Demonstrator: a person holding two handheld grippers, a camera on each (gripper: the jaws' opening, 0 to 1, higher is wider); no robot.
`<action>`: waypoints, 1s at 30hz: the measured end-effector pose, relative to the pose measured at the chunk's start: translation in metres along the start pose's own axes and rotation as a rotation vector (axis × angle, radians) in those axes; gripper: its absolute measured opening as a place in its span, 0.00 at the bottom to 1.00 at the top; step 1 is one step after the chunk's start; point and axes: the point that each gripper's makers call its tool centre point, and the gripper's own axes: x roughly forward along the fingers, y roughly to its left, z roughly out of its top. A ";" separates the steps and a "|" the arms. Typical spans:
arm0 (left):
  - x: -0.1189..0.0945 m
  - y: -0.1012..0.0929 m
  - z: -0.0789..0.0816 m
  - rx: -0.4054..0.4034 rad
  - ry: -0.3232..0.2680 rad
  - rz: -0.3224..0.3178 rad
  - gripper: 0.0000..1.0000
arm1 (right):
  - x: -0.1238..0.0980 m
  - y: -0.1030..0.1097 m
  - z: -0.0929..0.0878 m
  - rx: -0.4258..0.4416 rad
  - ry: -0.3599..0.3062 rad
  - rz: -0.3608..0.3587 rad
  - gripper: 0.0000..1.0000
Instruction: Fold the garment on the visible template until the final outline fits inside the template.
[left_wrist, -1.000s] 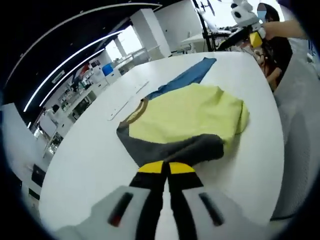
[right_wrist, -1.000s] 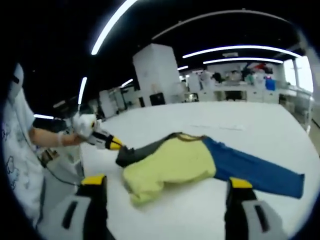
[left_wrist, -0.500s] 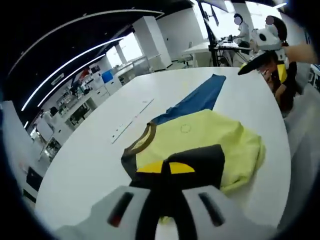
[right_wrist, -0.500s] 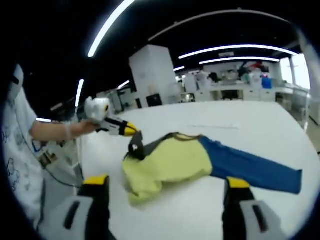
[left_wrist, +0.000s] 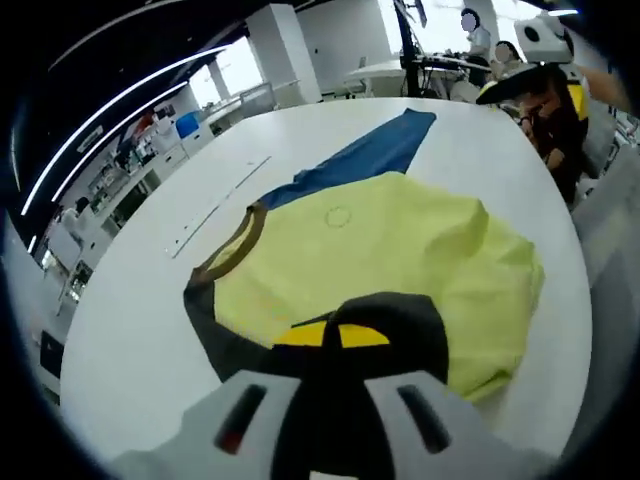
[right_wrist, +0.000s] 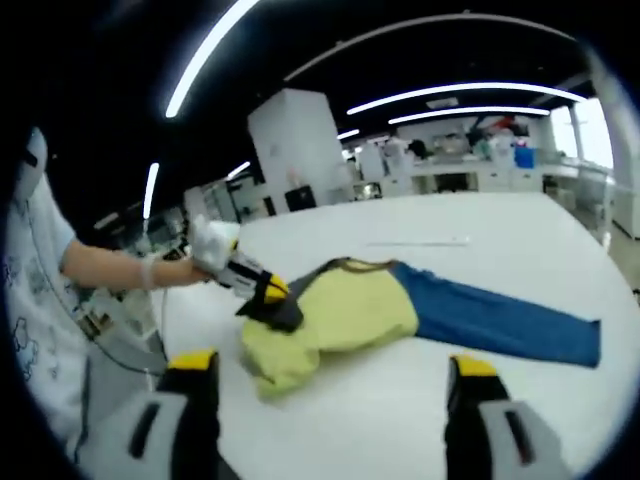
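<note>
Yellow knit garment with dark grey sleeve and blue sleeve (right_wrist: 345, 310), lying rumpled on the white desk (left_wrist: 140, 300): its grey sleeve (left_wrist: 385, 325) is clamped in the left hand-held gripper (left_wrist: 332, 335), apparently for folding inward, while the right hand-held gripper (right_wrist: 330, 375) is held apart and empty nearby.

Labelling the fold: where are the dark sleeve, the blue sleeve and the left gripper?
dark sleeve (left_wrist: 395, 325), left gripper view, its folded middle.
blue sleeve (right_wrist: 500, 320), right gripper view, mid-length.
left gripper (right_wrist: 275, 291), right gripper view, between its yellow tips.
</note>
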 end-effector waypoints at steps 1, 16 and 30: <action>0.002 -0.001 -0.003 -0.004 0.006 -0.002 0.00 | 0.000 0.001 -0.001 0.001 0.002 0.000 0.94; -0.005 -0.009 -0.007 -0.071 -0.015 -0.010 0.18 | 0.011 0.005 -0.005 -0.006 0.028 0.018 0.95; -0.032 -0.023 -0.022 -0.349 -0.116 -0.036 0.68 | 0.016 0.010 -0.014 -0.006 0.052 0.038 0.95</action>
